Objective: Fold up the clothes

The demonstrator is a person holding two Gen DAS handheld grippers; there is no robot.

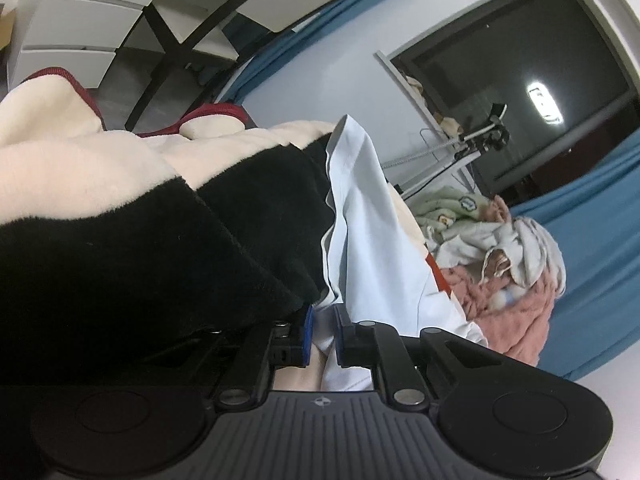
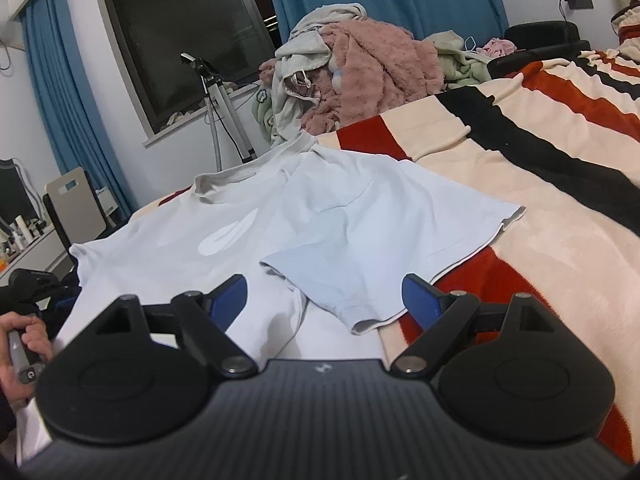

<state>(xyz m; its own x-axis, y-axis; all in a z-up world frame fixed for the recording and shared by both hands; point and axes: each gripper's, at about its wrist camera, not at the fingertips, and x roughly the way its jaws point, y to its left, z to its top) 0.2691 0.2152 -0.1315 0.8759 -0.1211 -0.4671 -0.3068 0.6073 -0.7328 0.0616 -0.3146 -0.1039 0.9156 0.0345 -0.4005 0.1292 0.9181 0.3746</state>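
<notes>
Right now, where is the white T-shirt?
In the right wrist view the white T-shirt lies on the striped blanket, just ahead of the open right gripper, with the clothes pile behind it.

Both views were lit evenly by indoor light, and the window point(image 2: 180, 36) was dark, mirroring a bright ceiling lamp point(image 1: 544, 102) as a small glare spot. Shadows on the white T-shirt point(image 2: 192, 240) were soft. Fisheye bending curved the room's edges strongly (corners went black). The left wrist view was tilted, with nearby black fleece point(image 1: 140, 248) dim and slightly soft.
</notes>
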